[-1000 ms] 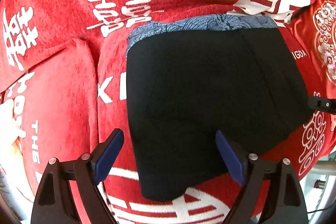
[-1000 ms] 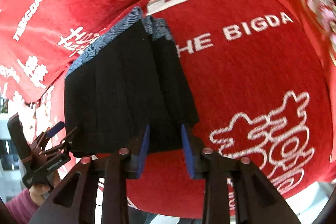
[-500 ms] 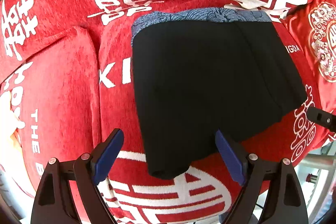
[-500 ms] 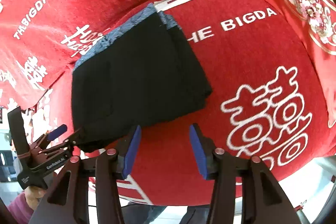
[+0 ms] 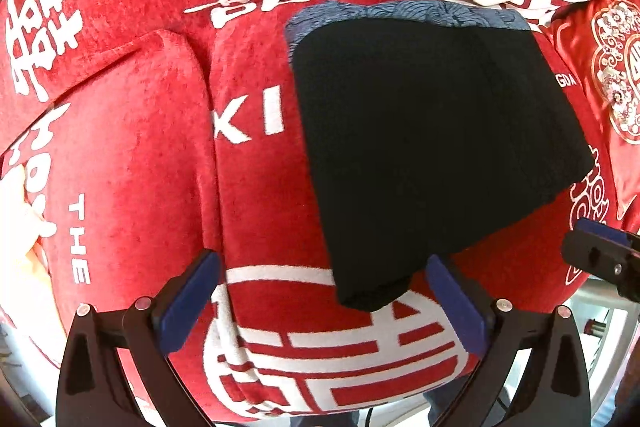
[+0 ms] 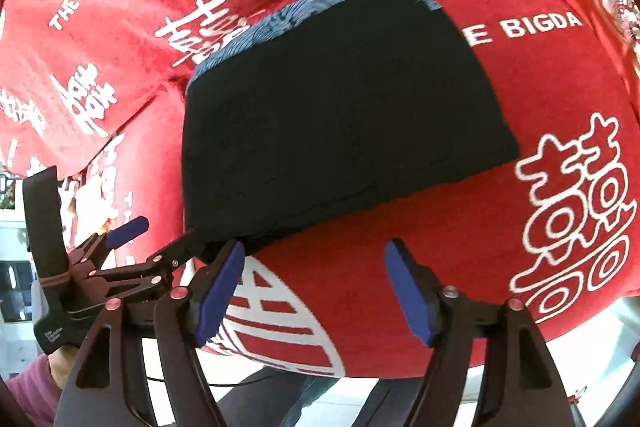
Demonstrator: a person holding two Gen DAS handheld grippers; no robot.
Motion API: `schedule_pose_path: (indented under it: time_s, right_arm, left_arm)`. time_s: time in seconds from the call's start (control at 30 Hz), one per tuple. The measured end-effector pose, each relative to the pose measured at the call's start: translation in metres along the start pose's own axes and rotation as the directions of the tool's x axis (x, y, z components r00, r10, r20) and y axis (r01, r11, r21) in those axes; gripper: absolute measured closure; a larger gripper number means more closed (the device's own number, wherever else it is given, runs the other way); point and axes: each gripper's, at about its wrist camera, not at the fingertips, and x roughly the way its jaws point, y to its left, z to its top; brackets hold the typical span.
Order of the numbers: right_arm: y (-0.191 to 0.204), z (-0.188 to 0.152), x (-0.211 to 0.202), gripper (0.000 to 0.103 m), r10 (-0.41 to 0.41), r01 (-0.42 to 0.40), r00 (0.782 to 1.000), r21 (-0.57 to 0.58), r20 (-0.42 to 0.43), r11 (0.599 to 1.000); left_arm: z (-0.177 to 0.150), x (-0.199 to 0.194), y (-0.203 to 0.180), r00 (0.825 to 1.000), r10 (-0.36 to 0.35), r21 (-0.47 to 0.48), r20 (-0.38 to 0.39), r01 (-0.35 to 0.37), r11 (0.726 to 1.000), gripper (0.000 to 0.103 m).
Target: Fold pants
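The black pants lie folded into a compact stack on the red printed sofa cover, with the blue patterned waistband at the far end. My left gripper hovers at the stack's near corner with its jaws opening. That corner lies loosely between the wide-apart pads, which do not press on it. The right wrist view shows the pants just beyond my right gripper. Its jaws are opening over bare red cover with nothing between them. The left gripper appears there at the stack's near left corner.
A shiny red cushion with gold embroidery sits to the right of the pants. A seam splits the seat cushions left of the stack. The sofa's front edge is just below the grippers, with the person's legs and pale floor beyond it.
Both grippers have drawn back toward the sofa's front edge. The right jaws spread wide and came off the pants' near edge. The left jaws widened too. The stack stays flat.
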Motion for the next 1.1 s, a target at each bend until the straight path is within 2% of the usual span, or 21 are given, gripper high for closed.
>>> schedule_pose_path:
  time_s: [0.27, 0.5, 0.6, 0.83, 0.9, 0.93, 0.97, 1.1]
  right_arm:
    - [0.003, -0.003, 0.006, 0.025, 0.000, 0.000, 1.000, 0.008, -0.004, 1.000]
    - [-0.026, 0.007, -0.011, 0.025, -0.031, 0.031, 0.999, 0.018, 0.025, 0.999]
    - [-0.041, 0.020, -0.022, 0.025, -0.054, 0.053, 0.997, 0.030, 0.046, 0.998]
    - [-0.063, 0.070, -0.040, 0.026, -0.089, 0.089, 0.993, 0.009, 0.078, 0.996]
    - [-0.069, 0.087, -0.040, 0.041, -0.087, 0.088, 0.993, -0.002, 0.085, 0.996]
    - [-0.071, 0.096, -0.037, 0.054, -0.083, 0.085, 0.993, -0.009, 0.082, 0.996]
    - [-0.072, 0.106, -0.034, 0.061, -0.080, 0.082, 0.994, -0.022, 0.080, 0.996]
    - [-0.068, 0.134, -0.012, 0.068, -0.066, 0.071, 0.996, -0.092, 0.056, 0.993]
  left_arm:
    - [0.000, 0.001, 0.002, 1.000, 0.004, 0.030, -0.003, -0.004, 1.000, 0.000]
    - [0.005, 0.007, -0.006, 1.000, 0.026, 0.031, -0.006, -0.026, 0.999, 0.000]
    - [0.013, 0.005, -0.006, 0.998, 0.054, 0.016, 0.011, -0.054, 0.998, 0.000]
    - [0.049, 0.003, 0.008, 0.994, 0.100, -0.100, 0.043, -0.096, 0.990, 0.000]
    - [0.059, 0.005, 0.007, 0.993, 0.103, -0.119, 0.049, -0.097, 0.988, 0.000]
    - [0.063, 0.006, 0.006, 0.994, 0.100, -0.129, 0.052, -0.093, 0.987, 0.000]
    - [0.066, 0.007, 0.004, 0.994, 0.098, -0.138, 0.056, -0.090, 0.986, 0.000]
    - [0.073, 0.021, -0.003, 0.994, 0.097, -0.156, 0.046, -0.088, 0.984, 0.000]
